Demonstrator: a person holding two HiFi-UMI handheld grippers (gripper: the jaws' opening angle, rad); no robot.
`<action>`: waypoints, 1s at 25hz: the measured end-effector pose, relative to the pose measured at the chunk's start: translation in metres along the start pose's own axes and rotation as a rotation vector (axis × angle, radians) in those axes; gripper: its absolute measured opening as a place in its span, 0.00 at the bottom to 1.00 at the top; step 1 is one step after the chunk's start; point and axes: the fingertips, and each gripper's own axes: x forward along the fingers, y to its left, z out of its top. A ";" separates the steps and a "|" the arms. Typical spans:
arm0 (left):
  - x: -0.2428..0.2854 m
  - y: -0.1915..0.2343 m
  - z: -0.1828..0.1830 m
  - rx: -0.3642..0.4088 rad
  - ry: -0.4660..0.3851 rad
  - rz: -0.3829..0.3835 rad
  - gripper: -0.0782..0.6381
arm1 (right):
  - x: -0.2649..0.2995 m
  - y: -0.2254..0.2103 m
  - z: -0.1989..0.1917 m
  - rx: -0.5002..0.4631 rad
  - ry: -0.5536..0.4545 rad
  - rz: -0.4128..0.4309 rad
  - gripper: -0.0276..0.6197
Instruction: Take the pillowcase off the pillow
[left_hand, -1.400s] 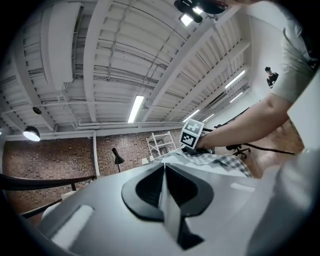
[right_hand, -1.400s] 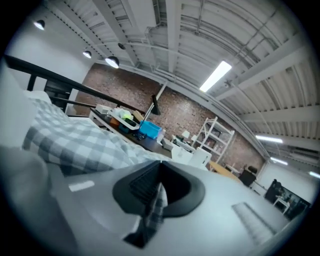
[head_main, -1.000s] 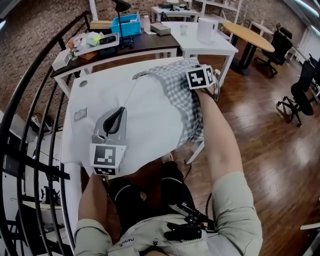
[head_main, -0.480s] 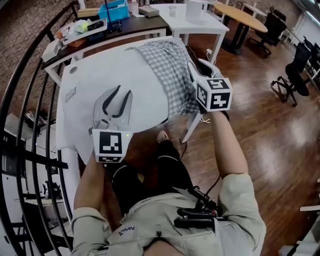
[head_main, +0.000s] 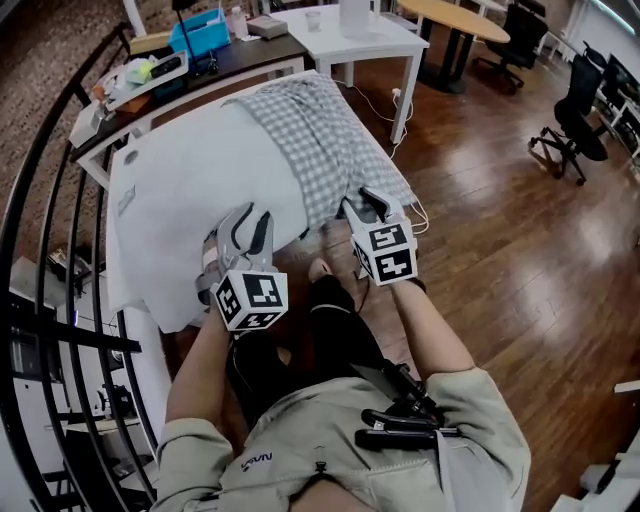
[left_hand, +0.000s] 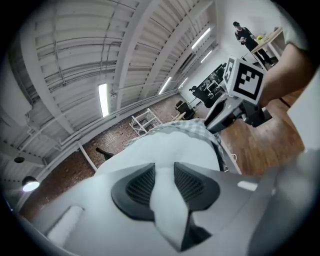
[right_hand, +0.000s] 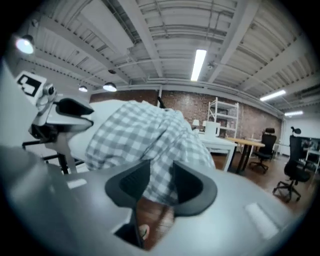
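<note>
A white pillow (head_main: 200, 180) lies on the white table (head_main: 113, 235), and a grey checked pillowcase (head_main: 320, 140) covers only its right end. In the head view my left gripper (head_main: 252, 215) sits at the pillow's near edge. Its jaws have just been opening, and a fold of white pillow (left_hand: 170, 150) shows between them in the left gripper view (left_hand: 165, 172). My right gripper (head_main: 362, 203) is at the pillowcase's hanging near corner. Its jaws have also just been opening, and checked cloth (right_hand: 150, 135) hangs just past the fingertips (right_hand: 160, 172), with floor visible through the gap.
Behind the pillow stands a dark desk with a blue bin (head_main: 200, 30), then a white table (head_main: 350, 25) and a round wooden table (head_main: 460, 15). Office chairs (head_main: 575, 120) stand on the wooden floor (head_main: 480, 230) at right. A black railing (head_main: 40, 230) curves along the left.
Both grippers came back toward me to the pillow's near edge. The right one left the pillowcase's far corner. Both pairs of jaws went from shut to apart.
</note>
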 end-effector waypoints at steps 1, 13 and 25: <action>0.000 0.003 0.001 -0.008 -0.001 0.011 0.26 | 0.003 0.000 -0.002 -0.029 0.016 -0.012 0.26; -0.016 0.036 0.004 -0.106 -0.051 0.054 0.16 | -0.008 -0.054 0.003 -0.082 0.037 -0.184 0.05; -0.040 0.118 -0.027 -0.174 -0.013 0.143 0.15 | 0.011 -0.137 -0.010 -0.150 0.157 -0.361 0.05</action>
